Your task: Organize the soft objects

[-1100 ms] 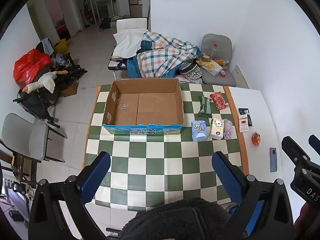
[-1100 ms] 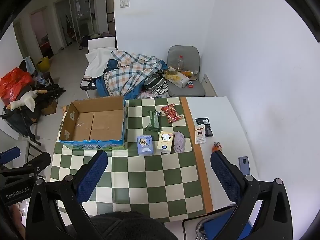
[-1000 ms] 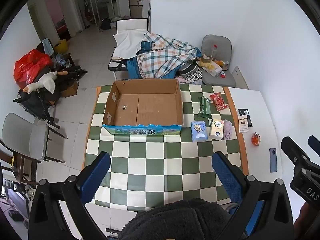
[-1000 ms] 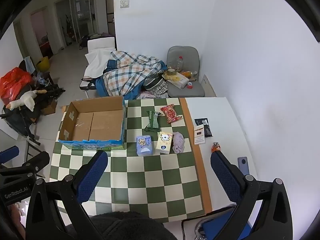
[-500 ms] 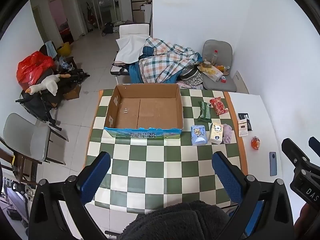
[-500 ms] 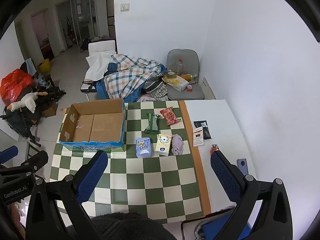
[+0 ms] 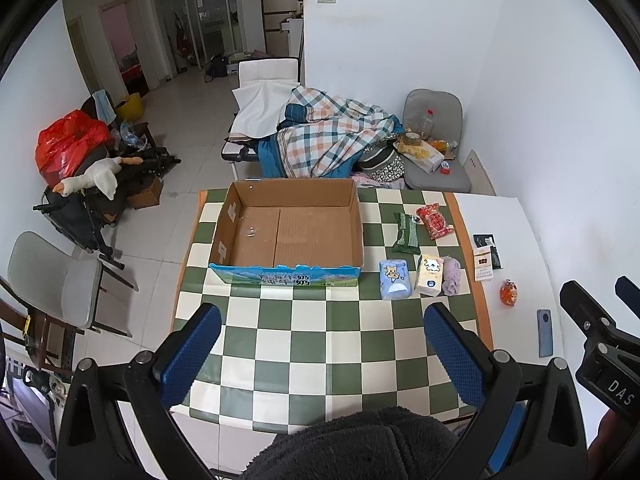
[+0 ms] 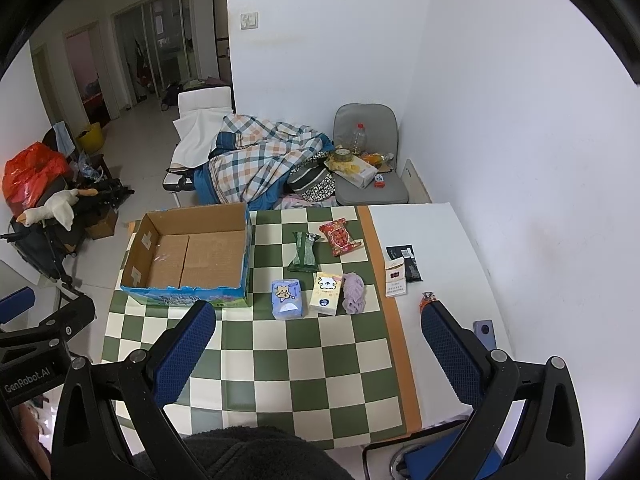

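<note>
The cardboard box (image 7: 288,232) is sitting open and empty on the checkered tablecloth (image 7: 320,340), and everything else is best placed from it. Largest after the box, the blue tissue pack (image 7: 394,279) is lying just beside the box's near right corner, with the cream tissue pack (image 7: 429,275) touching or nearly touching it on the side away from the box. The green pouch (image 7: 406,229) is resting further back, level with the box's right wall, and the red snack packet (image 7: 434,221) is lying beyond it, further from the box. Smallest, the lilac cloth (image 7: 452,276) is bunching against the cream pack, furthest from the box in that near row.

The left gripper (image 7: 320,340) and right gripper (image 8: 320,340) are both hovering high above the near part of the cloth, each with its jaws spread wide and carrying nothing.

These packs are probably going to feel light and squashy, with slick wrappers that may be slipping under a hard pinch. Taking each across its narrow middle seems safest. The cloth looks limp, so gathering a thick fold at its centre should be working better than catching an edge.
</note>
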`<state>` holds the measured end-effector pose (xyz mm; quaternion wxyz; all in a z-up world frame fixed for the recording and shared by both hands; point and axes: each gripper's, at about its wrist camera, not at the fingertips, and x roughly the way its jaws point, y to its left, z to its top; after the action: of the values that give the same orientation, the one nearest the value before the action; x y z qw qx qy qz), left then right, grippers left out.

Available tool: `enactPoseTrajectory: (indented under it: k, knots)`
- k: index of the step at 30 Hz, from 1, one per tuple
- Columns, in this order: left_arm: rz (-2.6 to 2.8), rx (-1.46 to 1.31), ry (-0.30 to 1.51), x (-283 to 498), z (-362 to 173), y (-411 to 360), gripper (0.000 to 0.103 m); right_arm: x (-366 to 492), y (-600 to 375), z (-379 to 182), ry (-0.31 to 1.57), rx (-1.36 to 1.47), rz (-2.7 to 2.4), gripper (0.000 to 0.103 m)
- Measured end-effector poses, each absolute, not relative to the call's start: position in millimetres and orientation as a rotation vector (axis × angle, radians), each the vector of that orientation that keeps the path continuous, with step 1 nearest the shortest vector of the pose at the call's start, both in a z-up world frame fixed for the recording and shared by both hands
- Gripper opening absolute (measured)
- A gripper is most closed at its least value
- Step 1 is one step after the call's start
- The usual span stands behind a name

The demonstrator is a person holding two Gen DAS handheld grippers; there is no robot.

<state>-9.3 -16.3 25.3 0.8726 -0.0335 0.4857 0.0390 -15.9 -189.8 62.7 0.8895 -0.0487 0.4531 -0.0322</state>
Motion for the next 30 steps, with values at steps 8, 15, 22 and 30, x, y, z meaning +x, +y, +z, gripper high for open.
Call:
enactPoseTrajectory:
  k: [8,15,22,30]
  knots:
    - [0.082,-0.072,1.013,-11,25,-16,0.103,-17,-190,61,0.938,-0.096,-0.064,0.103]
    - [0.086,-0.067,1.009,-12,27,-17,0.103,-17,-189,63,0.932,-0.095,-0.06,0.103]
    - [0.087,-0.061,1.004,-10,31,-19,0.103,-15,-195,68,0.916,-0.088,-0.058,0.103]
    - [0.089,-0.061,0.997,-3,38,-25,0.103,-14,-199,66,0.911,-0.089,-0.057,0.103]
